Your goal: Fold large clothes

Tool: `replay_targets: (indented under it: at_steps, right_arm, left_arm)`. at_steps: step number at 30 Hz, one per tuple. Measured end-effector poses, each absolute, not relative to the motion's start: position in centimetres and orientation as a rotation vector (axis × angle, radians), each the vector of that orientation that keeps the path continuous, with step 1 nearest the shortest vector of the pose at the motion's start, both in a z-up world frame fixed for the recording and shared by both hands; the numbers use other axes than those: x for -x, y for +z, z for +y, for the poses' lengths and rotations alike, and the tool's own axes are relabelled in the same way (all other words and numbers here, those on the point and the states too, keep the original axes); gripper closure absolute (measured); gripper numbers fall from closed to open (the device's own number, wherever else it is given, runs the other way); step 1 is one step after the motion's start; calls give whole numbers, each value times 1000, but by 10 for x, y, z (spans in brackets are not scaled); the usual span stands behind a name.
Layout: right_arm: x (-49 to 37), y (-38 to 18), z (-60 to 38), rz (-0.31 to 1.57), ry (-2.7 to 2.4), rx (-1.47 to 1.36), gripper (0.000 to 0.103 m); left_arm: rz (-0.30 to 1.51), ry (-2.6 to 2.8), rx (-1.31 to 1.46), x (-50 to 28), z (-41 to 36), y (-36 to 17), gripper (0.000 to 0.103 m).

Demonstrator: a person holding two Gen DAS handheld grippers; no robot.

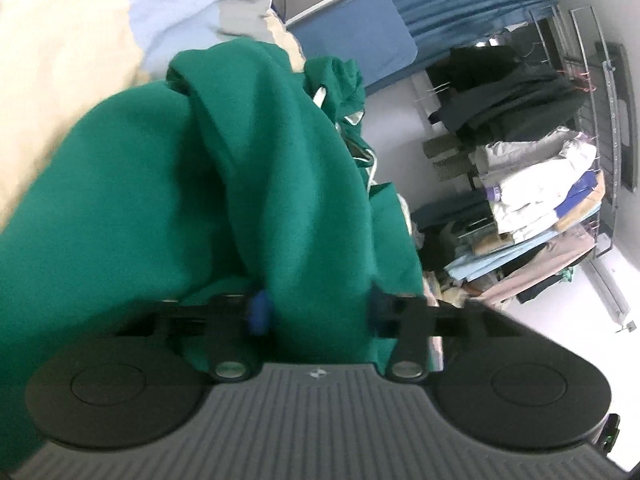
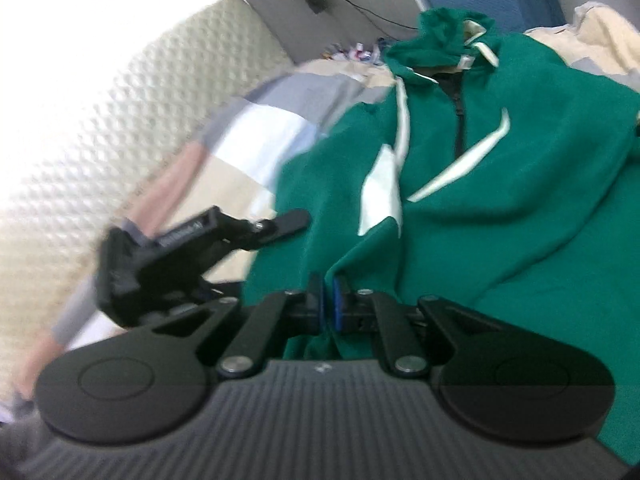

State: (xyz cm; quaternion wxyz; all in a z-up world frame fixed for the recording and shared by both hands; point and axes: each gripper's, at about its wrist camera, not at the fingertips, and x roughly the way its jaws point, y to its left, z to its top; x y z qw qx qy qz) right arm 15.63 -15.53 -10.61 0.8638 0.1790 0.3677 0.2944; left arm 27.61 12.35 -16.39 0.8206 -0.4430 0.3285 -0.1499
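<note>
Garment: a green hooded jacket with cream trim lies spread on a bed, hood at 12 o'clock in the right wrist view.
Right claw: pinched narrow on a fold of the jacket's hem.
Left claw: partly closed around a thick bunch of green cloth.
Doing it well: probably keep both grips firm, lift evenly, and carry the edge toward the hood without bunching.
</note>
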Motion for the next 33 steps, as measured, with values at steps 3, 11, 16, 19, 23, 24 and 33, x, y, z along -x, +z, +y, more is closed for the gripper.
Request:
replay_targets:
  at_steps: [3,11,16,19,23,24,33]
  right_arm:
    - [-158,-117,-157,808,547,-338,92]
    - [-153,-126,-171,859,468,-342,42]
    - [-155,-144,-164,951,526,-383,44]
    - [-154,-145,-157,959,532,-348,65]
    - [-154,-134,-151,920,561,-311,89]
    - [-154,-128,-150,897,562,-296,91]
    - [-165,-78,-163,675,490,-213,93]
  left_arm:
    - [697,-313,887,-279,122,-163,82]
    - [669,-305,787,-273,116,-148,92]
    - [663,-300,757,-268,116,-143,94]
    - [651,-302,766,-266,118,-143,95]
    - [626,-295,764,-264,120,-139,96]
    - [620,-291,769,-263,121,-138,96]
    - [603,-306,742,-261,117,-134,95]
